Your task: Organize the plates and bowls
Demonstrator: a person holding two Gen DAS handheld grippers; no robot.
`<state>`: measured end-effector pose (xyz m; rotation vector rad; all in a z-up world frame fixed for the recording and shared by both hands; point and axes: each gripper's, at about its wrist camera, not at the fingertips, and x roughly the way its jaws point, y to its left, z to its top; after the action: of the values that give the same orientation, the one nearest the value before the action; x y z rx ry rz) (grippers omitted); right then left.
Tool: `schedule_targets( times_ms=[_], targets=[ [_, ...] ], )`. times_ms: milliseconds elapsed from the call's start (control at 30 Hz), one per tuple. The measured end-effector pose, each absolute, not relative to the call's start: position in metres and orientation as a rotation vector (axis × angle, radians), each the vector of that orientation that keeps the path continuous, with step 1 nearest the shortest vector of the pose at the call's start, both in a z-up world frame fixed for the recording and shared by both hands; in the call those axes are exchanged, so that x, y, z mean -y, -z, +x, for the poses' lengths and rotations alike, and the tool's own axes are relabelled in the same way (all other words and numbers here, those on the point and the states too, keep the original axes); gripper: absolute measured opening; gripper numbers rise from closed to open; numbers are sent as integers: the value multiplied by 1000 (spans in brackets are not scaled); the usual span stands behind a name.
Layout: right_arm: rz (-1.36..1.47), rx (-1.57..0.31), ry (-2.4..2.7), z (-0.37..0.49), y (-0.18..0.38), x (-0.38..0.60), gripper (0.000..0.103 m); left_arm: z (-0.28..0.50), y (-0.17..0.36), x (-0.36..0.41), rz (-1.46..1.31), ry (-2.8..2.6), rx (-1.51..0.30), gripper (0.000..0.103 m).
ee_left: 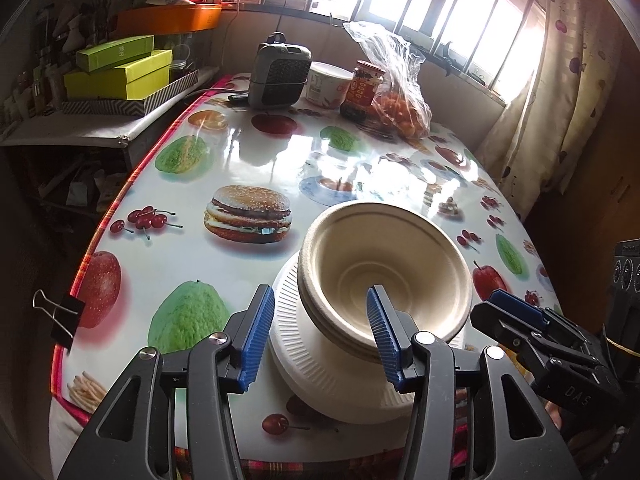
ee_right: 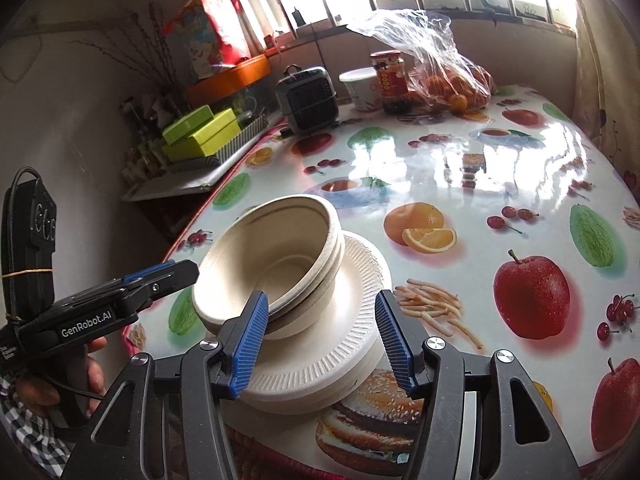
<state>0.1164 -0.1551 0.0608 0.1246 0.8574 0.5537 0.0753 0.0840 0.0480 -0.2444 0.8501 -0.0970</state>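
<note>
— So where do the dishes sit?

— Near your edge of the glossy fruit-print tablecloth (ee_right: 460, 184). The beige moulded-fibre bowls (ee_left: 384, 264) are nested and tipped, resting on the stack of white ribbed paper plates (ee_right: 352, 320). They lean toward your left gripper's side, probably because they are set off-centre on the plates.

— And my grippers?

— Your left gripper (ee_left: 320, 336) has its blue ribbed fingers spread: one stands beside the plates' rim, the other shows in front of the bowls' near rim — neither visibly presses on anything. Your right gripper (ee_right: 326, 344) is spread too, with the plate stack showing between its jaws, yet nothing looks pinched. I'd judge both are free.

— Is the task finished?

— Nearly, by my reading: bowls and plates are gathered in one pile, but the tilt looks unsteady. If you nudge them, push the bowls' raised side down gently so they seat flat — a hard push could slide the light stack on that slick cloth. The clutter by the window (ee_left: 460, 20) is well apart.
</note>
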Motion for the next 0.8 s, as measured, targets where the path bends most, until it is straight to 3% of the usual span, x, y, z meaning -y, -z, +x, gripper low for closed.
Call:
schedule_targets(
  times_ms=[800],
  targets=[
    [38, -815, -454, 74, -31, 185, 62, 18, -17, -81, -100, 6, -769, 50]
  ],
)
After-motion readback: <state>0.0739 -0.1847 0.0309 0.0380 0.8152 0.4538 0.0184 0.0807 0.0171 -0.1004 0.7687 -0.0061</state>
